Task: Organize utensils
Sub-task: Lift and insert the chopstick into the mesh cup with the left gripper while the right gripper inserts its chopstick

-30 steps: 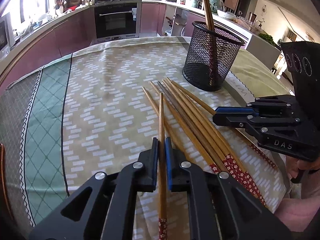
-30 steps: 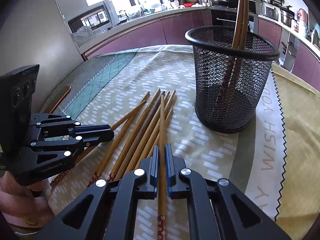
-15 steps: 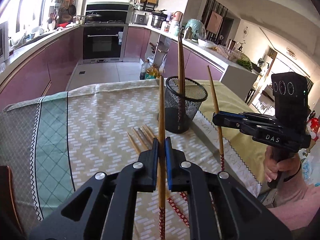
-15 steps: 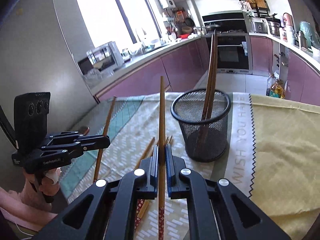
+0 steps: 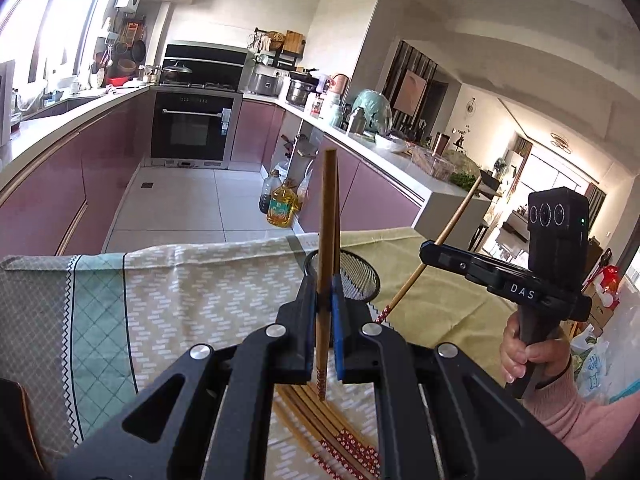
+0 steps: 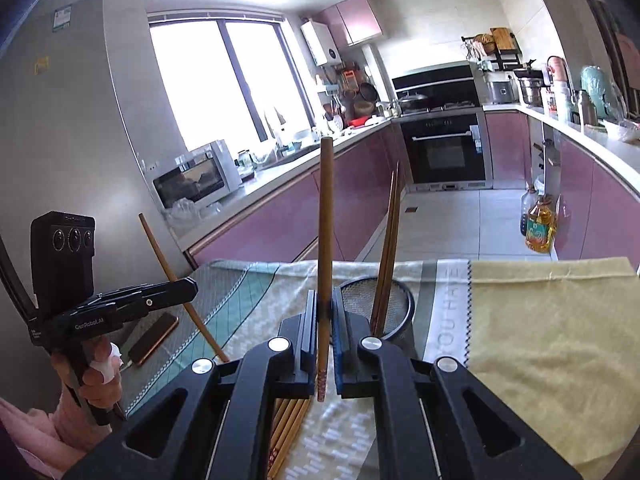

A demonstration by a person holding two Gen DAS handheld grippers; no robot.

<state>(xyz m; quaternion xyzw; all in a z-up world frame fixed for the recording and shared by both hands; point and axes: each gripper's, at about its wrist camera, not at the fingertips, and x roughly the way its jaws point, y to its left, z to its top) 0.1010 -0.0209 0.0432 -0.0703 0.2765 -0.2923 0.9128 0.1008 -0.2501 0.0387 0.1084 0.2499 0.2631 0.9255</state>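
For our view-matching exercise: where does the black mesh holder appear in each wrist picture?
Left wrist view: the mesh holder sits centre, just beyond the left tongs, partly hidden by them.
Right wrist view: the mesh holder is right of centre, beside the right tongs, with two chopsticks standing in it.
Shared landmark: the black oven.

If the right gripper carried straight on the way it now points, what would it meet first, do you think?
Probably the mesh holder: the right gripper, shut on a chopstick, points slightly downward with the holder's rim just ahead and a little to the right. Depth is unclear, so the tablecloth beside it is possible.
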